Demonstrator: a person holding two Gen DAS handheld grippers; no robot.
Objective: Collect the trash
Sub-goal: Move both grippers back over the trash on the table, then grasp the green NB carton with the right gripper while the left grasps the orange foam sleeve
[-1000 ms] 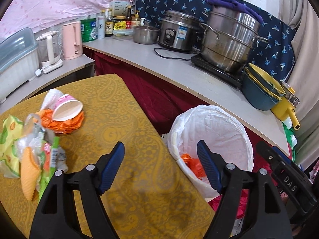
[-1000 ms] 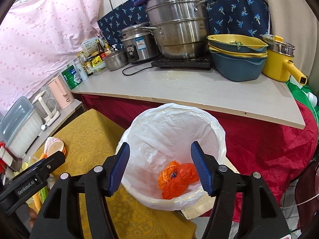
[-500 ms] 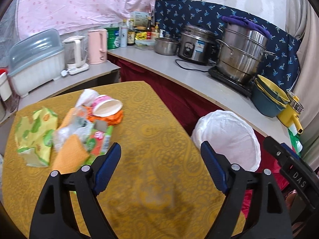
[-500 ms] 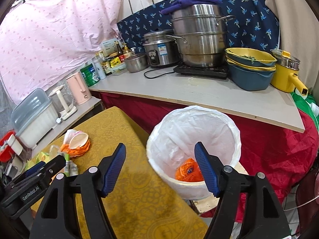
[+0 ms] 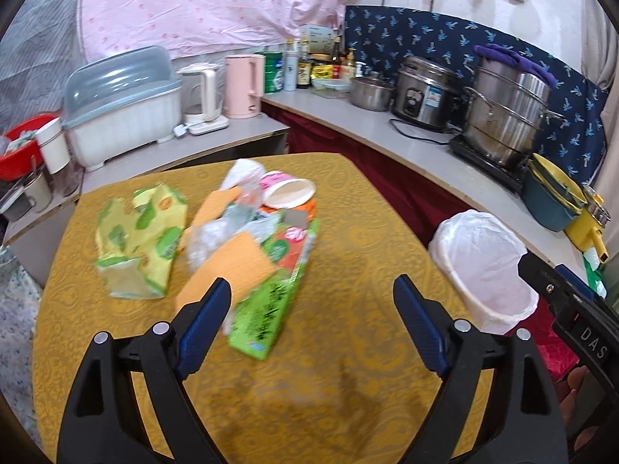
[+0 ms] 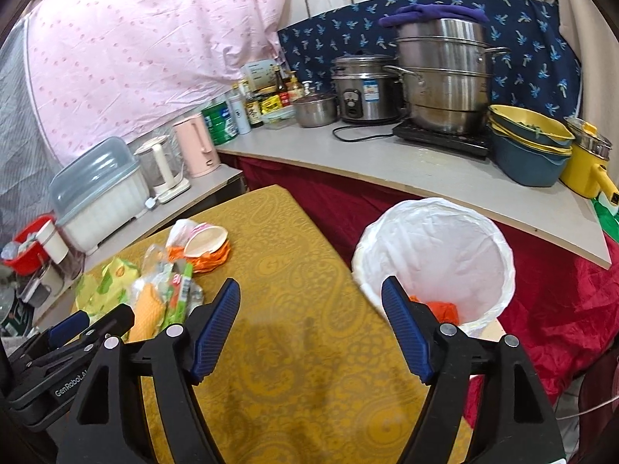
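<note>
Left wrist view: left gripper (image 5: 311,311) empty, fingers (image 5: 203,323) wide apart, hovering over the yellow desk (image 5: 348,367). Trash pile (image 5: 232,232) lies ahead and left of the gap. Nearest piece is the green wrapper (image 5: 271,305), its near end just ahead of the left finger, long axis running away and slightly right. An orange sheet (image 5: 232,270) lies partly under that finger's tip in this view; whether they touch cannot be told. Paper cup (image 5: 288,193) on its side at the far end of the pile, mouth toward the camera. Yellow-green bag (image 5: 139,239) further left. Bin (image 5: 487,266) off the desk's right edge, well apart from the pile.

Right wrist view: right gripper (image 6: 311,328) empty, fingers spread. Bin (image 6: 433,255) ahead and right, its near rim behind the right finger; orange scrap (image 6: 441,307) inside. Pile (image 6: 166,286) ahead and left, beyond the left finger.

Judgement: left gripper is nearer the pile, so it is better placed for the next pick. The green wrapper lies roughly along the approach line, so the fingers could close across its short width after a shift forward and left.
</note>
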